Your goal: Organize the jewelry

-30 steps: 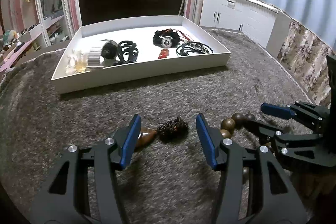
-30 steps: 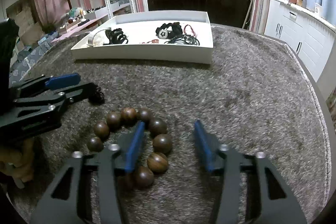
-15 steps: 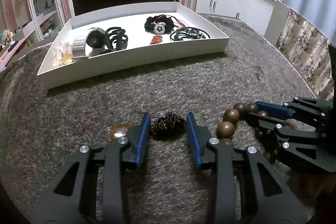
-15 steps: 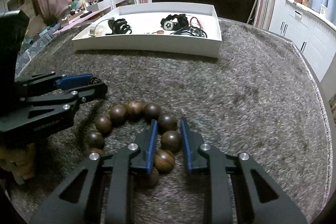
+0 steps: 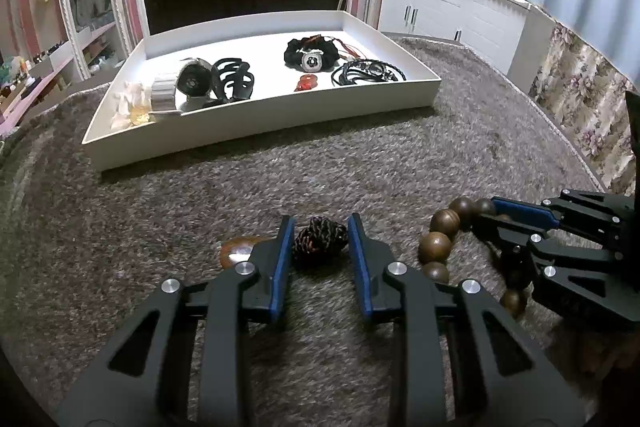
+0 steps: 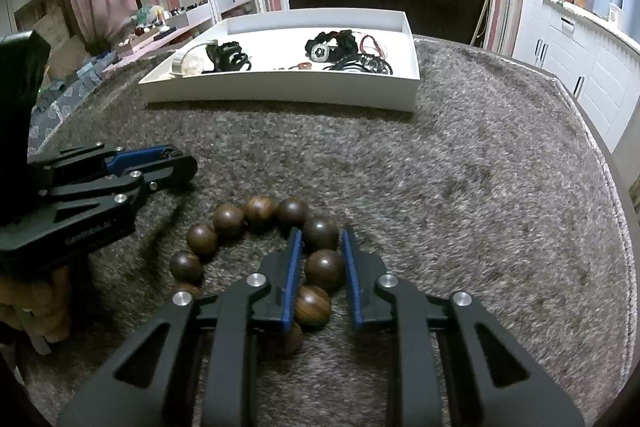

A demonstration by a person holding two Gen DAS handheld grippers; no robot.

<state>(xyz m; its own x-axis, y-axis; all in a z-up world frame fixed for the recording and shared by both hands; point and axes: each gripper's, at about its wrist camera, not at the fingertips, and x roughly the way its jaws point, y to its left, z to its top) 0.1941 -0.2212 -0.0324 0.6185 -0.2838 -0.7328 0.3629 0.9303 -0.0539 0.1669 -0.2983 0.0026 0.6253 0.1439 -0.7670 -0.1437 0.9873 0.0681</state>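
Fingers (image 5: pixel 280 255) pinch a braided knot (image 5: pixel 319 238) and wooden beads (image 6: pixel 323 264) (both closing); white tray (image 5: pixel 256 125) holds watches, bracelets.

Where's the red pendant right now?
In the left wrist view, the red pendant lies inside the white tray, near its front wall, between the black hair claw on its left and the black cord bracelet on its right.

Glossy wooden beads (image 6: pixel 324 265) between the right tool's matt pads lie on rough grey carpet (image 6: pixel 460 211); beyond, a smooth white tray (image 6: pixel 280 93).
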